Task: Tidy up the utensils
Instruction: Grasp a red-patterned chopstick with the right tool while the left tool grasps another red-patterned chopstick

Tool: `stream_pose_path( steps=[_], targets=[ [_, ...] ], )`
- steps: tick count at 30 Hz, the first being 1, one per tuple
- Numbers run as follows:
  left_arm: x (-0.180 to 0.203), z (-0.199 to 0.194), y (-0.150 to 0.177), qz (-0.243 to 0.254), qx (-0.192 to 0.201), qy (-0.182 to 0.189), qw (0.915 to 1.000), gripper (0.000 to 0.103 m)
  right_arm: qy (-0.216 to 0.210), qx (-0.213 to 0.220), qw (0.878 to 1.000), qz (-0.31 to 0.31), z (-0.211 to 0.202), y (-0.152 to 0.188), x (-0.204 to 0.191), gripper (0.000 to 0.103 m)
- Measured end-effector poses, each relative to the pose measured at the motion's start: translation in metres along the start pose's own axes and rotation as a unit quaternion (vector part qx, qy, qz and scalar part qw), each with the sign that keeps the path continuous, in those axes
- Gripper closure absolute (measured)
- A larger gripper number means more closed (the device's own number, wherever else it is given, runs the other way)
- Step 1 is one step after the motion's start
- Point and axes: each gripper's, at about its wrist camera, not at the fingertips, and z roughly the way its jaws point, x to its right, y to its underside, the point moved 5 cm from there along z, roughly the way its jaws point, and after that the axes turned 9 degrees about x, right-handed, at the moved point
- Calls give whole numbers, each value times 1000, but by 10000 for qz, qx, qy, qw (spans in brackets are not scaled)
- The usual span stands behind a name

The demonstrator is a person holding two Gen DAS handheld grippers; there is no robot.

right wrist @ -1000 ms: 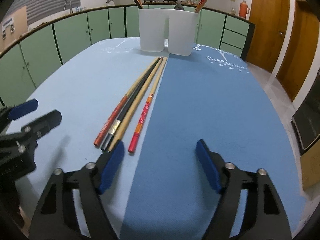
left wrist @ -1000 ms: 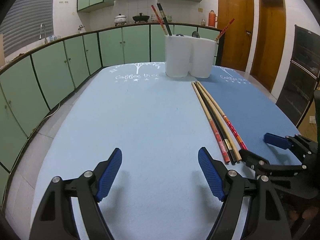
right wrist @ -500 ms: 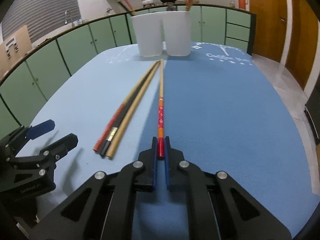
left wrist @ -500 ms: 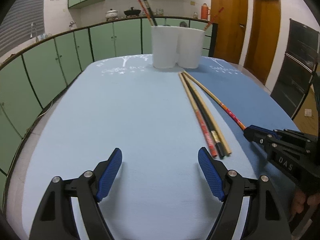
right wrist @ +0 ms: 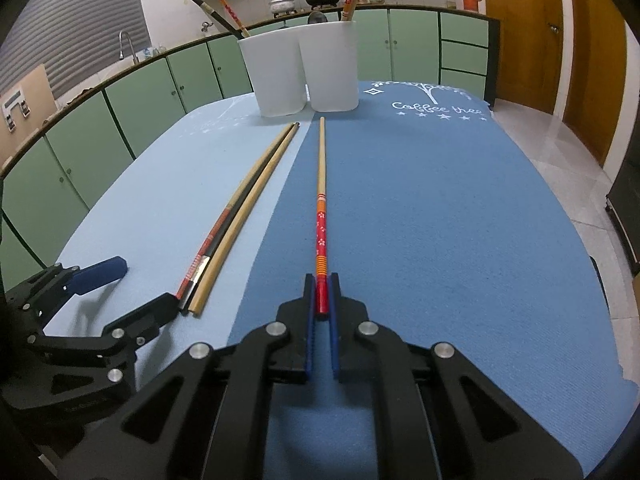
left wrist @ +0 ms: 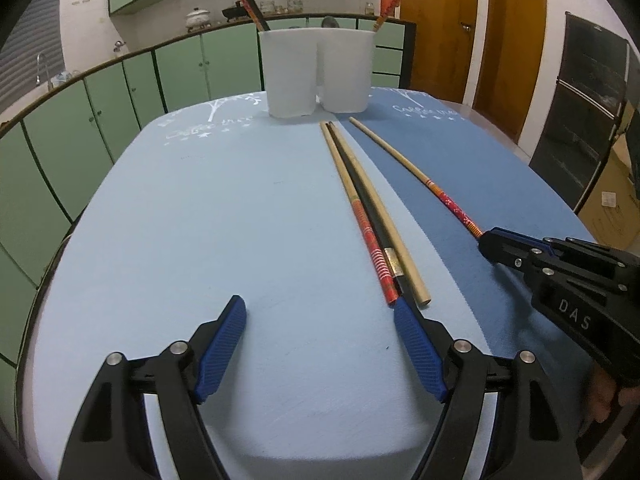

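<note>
My right gripper is shut on the red flowered end of a long chopstick that lies along the dark blue cloth, pointing at the white double holder. From the left wrist view the same chopstick runs into my right gripper. Three more chopsticks lie bundled on the seam between the light and dark cloth: one red-ended, one black, one plain wood. My left gripper is open just short of their near ends, its right pad beside the red tip. The holder has chopsticks standing in it.
The table is covered by a light blue cloth on the left and a darker blue one on the right. Green kitchen cabinets ring the far side, wooden doors stand at right. A person's fingers hold the right gripper.
My right gripper closed on the flowered chopstick and drew it rightward away from the other three. My left gripper moved forward and rightward toward the bundle's near ends, still open.
</note>
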Motion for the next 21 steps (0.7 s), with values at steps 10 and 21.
stream_pose_path(
  steps=[10, 21],
  targets=[
    [2, 1, -1, -41, -22, 3, 10000, 29, 4, 13, 10000, -5, 1, 0, 0, 98],
    [10, 4, -6, -75, 131, 108, 9998, 74, -18, 33, 10000, 12, 2, 0, 1, 98]
  ],
)
